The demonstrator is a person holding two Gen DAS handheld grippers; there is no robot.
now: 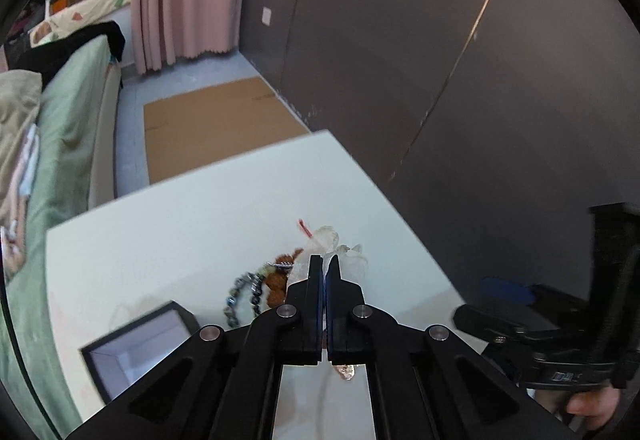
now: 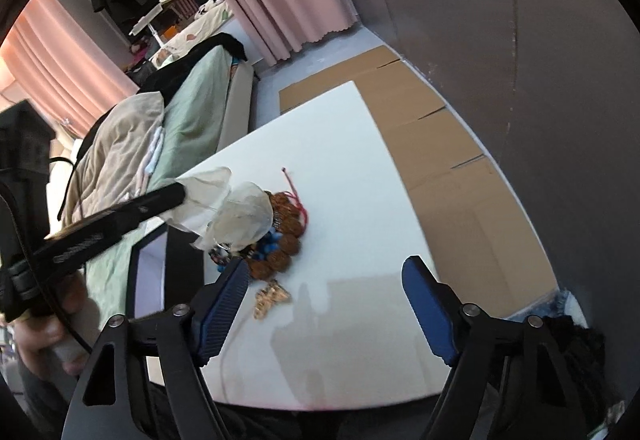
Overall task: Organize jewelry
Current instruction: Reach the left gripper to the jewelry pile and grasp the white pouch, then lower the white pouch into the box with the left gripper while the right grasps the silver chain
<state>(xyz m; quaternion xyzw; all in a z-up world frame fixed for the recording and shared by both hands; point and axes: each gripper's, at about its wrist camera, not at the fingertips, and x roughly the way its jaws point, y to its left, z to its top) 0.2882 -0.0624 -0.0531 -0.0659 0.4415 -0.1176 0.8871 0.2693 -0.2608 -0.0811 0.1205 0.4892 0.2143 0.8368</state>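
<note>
Two claws work beside the jewelry pile (image 2: 280,236) on the white bench (image 2: 360,340): the left claw (image 1: 323,268) is clamped on a thin clear plastic bag (image 2: 240,220) directly above the pile. The right claw (image 2: 324,280) gapes empty just short of it. Beads look loose and slippery, so pinching a strand seems safest.

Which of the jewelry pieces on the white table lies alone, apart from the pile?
The small gold-coloured piece, lying alone just before the brown bead bracelet; the brown, dark and blue beads are heaped together.
</note>
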